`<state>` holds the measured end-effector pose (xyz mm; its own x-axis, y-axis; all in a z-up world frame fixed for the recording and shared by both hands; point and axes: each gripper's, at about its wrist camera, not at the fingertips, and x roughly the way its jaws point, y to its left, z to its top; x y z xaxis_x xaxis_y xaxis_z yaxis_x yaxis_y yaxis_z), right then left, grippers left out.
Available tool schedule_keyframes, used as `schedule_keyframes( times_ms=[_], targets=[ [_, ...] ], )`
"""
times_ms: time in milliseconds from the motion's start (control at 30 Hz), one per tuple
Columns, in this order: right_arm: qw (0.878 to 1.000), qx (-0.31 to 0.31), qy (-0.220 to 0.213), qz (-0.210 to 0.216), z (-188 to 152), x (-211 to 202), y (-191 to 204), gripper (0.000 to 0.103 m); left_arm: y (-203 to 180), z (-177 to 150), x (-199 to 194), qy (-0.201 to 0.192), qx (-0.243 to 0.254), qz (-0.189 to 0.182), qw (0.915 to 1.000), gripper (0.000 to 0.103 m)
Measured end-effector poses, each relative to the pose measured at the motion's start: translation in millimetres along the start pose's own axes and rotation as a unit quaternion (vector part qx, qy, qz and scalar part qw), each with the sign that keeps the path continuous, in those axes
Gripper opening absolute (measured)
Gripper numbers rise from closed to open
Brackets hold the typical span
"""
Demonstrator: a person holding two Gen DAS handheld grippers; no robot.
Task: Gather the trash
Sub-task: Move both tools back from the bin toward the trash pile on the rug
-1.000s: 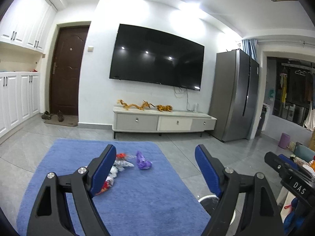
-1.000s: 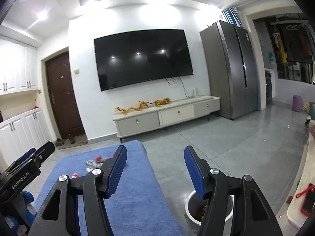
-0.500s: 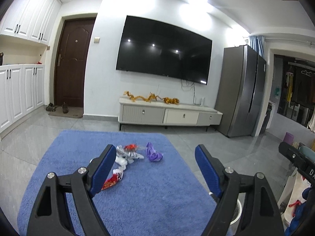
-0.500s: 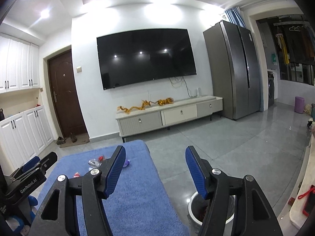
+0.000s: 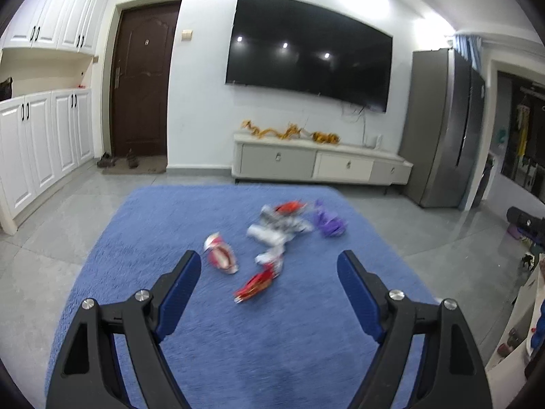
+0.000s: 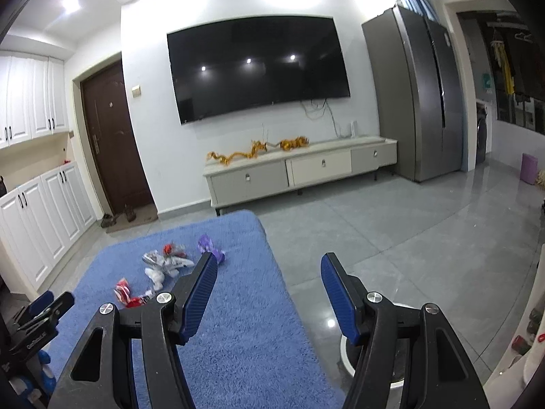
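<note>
Left hand-held gripper (image 6: 42, 301) labelled "GenRobot.AI", blurred wrappers (image 5: 272, 238) on blue rug (image 5: 153, 238)

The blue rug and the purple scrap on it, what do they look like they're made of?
The blue rug looks like soft, matte pile fabric: its surface shows fuzzy, tufted texture. The purple scrap seems thin crumpled plastic film or a wrapper, creased with a slight sheen, though it's too small to be sure.

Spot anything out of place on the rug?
Yes: crumpled wrappers litter the blue rug, with a purple scrap and red packets beside them. None is in the bin, which stands on the tiles right of the rug.
</note>
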<state>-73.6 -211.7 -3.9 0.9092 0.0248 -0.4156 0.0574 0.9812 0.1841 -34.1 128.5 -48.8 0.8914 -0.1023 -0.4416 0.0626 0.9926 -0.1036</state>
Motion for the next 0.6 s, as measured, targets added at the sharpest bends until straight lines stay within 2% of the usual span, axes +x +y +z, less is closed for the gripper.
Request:
schedule_keyframes(
  times_ms=[133,333,467,600],
  targets=[
    [0.999,-0.001,0.032,0.008,-4.8,34.7,1.4,0.061,17.9,-11.5,26.4,0.031,0.007,-0.002,0.9995,0.081],
    [0.997,-0.007,0.078,0.02,-18.6,85.0,6.8,0.061,22.8,-22.1,75.8,0.079,0.019,-0.019,0.9965,0.081],
    [0.994,-0.011,0.108,0.027,-27.6,116.0,6.7,0.061,20.2,-19.1,101.9,0.099,0.022,-0.036,0.9942,0.08],
    [0.991,-0.015,0.127,0.033,-32.8,142.2,9.7,0.061,17.0,-2.4,125.0,0.108,0.018,-0.06,0.9922,0.077]
  ],
)
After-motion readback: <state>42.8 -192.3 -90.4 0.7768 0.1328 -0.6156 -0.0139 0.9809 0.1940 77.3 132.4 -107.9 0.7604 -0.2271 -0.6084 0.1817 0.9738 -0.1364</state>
